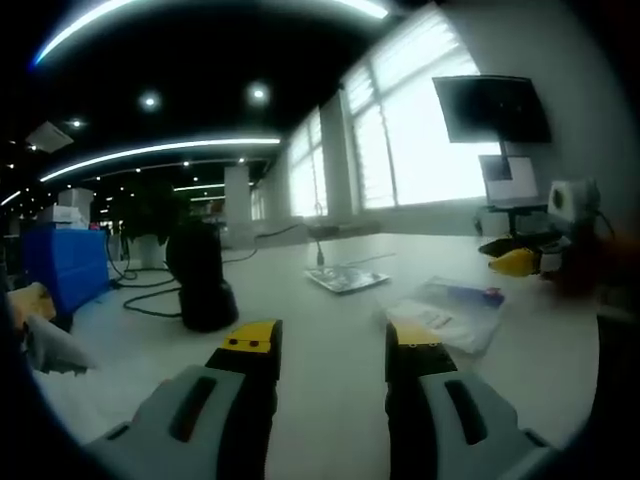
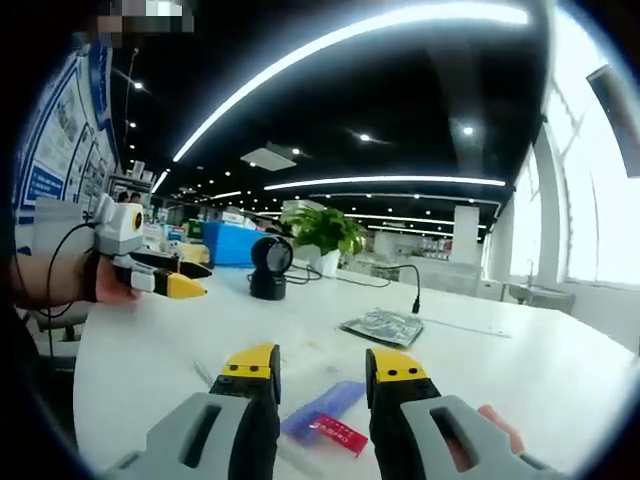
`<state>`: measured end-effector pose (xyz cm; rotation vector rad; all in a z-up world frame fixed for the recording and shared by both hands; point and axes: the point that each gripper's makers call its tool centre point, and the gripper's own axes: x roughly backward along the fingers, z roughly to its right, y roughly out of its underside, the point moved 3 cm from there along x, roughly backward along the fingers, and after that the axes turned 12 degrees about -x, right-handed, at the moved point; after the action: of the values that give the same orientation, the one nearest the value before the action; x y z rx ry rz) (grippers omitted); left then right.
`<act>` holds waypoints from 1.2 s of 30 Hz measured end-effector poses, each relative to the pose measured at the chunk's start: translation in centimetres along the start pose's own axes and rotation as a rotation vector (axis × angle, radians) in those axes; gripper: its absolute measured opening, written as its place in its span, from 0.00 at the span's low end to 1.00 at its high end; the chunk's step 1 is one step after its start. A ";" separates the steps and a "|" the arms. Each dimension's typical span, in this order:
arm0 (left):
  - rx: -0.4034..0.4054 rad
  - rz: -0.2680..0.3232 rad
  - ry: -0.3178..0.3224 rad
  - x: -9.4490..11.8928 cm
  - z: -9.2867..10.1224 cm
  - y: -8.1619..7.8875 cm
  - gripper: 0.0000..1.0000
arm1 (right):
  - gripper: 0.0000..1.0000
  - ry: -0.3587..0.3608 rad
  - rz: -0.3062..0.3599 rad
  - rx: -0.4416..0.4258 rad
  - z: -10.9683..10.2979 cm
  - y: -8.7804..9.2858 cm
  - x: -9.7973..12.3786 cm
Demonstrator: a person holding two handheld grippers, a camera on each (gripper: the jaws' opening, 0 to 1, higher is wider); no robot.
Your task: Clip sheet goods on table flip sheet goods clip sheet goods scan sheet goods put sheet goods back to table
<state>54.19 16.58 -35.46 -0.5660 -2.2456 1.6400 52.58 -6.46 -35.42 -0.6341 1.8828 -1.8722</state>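
A clear sheet packet point(image 1: 450, 312) with blue and red print lies flat on the white table point(image 1: 320, 310), ahead and to the right of my left gripper point(image 1: 332, 345). That gripper is open and holds nothing. In the right gripper view the same packet point(image 2: 325, 412) lies just under and between the jaws of my right gripper point(image 2: 322, 368), which is open and hovers over it. A second, silvery packet point(image 1: 345, 278) point(image 2: 385, 326) lies farther out on the table. The right gripper point(image 1: 522, 262) comes in at the right edge. A hand holds the left gripper point(image 2: 168, 280) at the table's left side.
A black scanner on a stand point(image 1: 200, 278) point(image 2: 268, 268) sits on the table with cables beside it. A blue crate point(image 1: 65, 265) point(image 2: 230, 245), a potted plant point(image 2: 320, 230) and a gooseneck microphone point(image 2: 412, 285) stand beyond. A monitor point(image 1: 490, 110) stands by the windows.
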 end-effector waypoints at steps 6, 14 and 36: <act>-0.003 -0.004 0.003 0.0 0.0 0.1 0.34 | 0.30 -0.038 -0.050 0.052 -1.5 1.1 -0.8; -0.003 -0.003 -0.004 0.0 -0.1 0.2 0.34 | 0.30 -0.089 -0.095 0.133 -3.1 1.9 -1.8; 0.001 0.007 0.000 0.1 0.0 0.0 0.34 | 0.29 -0.147 -0.176 0.283 -7.3 3.3 -3.1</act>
<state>54.12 16.58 -35.42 -0.5746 -2.2455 1.6445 50.79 1.26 -38.75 -0.8369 1.4756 -2.0880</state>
